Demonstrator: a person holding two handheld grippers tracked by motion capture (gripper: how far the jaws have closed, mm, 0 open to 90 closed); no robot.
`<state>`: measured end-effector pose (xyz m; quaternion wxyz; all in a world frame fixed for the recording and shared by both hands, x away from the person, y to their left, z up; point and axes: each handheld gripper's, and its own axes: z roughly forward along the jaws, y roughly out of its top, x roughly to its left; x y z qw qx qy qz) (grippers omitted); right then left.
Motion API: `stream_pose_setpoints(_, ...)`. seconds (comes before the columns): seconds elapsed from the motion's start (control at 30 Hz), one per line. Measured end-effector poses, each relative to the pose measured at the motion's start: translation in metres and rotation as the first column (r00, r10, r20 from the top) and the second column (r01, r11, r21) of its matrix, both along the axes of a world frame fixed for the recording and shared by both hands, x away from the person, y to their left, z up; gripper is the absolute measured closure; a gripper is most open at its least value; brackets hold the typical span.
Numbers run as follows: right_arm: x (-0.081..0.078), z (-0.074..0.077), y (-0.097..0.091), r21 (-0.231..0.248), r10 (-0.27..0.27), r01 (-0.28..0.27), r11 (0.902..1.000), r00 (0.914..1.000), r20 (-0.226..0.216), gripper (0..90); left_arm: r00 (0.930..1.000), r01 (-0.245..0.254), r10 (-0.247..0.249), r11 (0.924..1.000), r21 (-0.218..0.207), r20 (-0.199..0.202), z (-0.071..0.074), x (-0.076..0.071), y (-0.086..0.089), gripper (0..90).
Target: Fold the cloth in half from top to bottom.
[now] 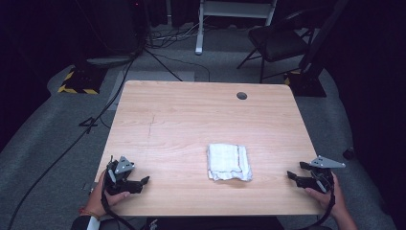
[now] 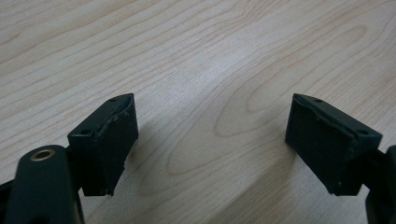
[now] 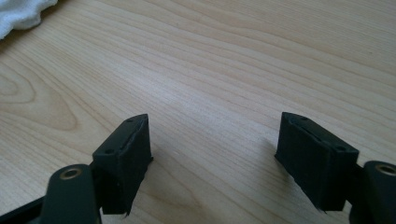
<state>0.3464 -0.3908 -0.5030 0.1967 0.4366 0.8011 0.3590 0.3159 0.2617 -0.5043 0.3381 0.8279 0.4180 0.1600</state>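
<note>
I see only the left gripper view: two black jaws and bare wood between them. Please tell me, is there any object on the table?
Observer: Yes. A folded white cloth lies on the table, a little right of centre, near the person's edge.

Operator: Is the other claw touching it?

Observer: No. The right claw rests at the table's right edge, apart from the cloth, jaws open with only wood between them.

Operator: And where is my claw relative to the cloth?

Observer: The left claw sits near the table's front left corner, pointing right toward the cloth, with bare wood between.

Operator: Anything else on the tabletop?

Observer: Only a round cable hole near the far edge.
</note>
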Motion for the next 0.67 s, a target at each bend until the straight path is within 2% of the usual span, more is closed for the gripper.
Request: stream_pose_setpoints(0.67, -0.0002, 0.0, -0.0008, 0.001, 0.0, 0.0, 1.0, 1.0, 0.0, 26.6, 1.0, -0.006, 0.006, 1.0, 0.002, 0.003, 0.0001, 0.001, -0.0003, 16.9)
